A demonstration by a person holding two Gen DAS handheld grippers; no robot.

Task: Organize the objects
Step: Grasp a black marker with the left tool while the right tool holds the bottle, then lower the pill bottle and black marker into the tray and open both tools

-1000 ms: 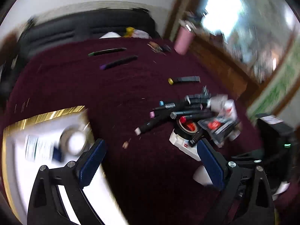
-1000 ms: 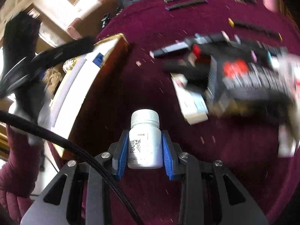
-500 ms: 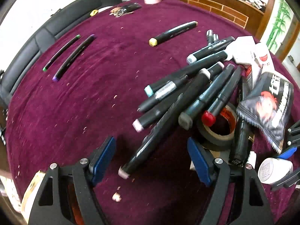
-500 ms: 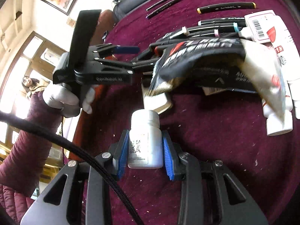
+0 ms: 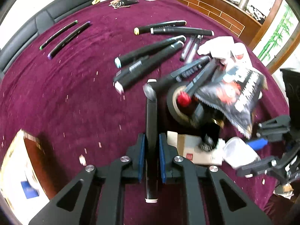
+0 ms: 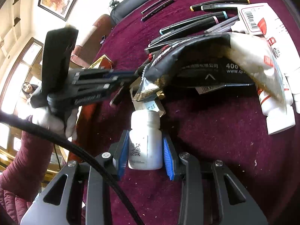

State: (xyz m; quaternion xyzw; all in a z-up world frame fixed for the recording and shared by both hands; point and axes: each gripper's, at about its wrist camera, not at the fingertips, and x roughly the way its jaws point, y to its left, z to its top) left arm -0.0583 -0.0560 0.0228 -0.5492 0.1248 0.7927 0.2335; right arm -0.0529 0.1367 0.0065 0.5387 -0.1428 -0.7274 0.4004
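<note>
the left tongs (image 5: 151,155) are clamped on a black marker (image 5: 151,131) that runs lengthwise between the blue pads (image 5: 141,157), its white-capped far end reaching toward a roll of dark tape (image 5: 175,105). beside the tape, a black snack packet (image 5: 234,93) lies over more markers on the maroon worktop (image 5: 75,97), and a small cardboard box (image 5: 191,150) sits just right of the tongs. two thin pens (image 5: 65,35) lie side by side, well apart from the heap. the right tongs (image 6: 145,153) grip a white pill bottle (image 6: 145,140), upright between the blue pads, cap pointing at the pile. a white tube (image 6: 275,101) lies to the right.
</note>
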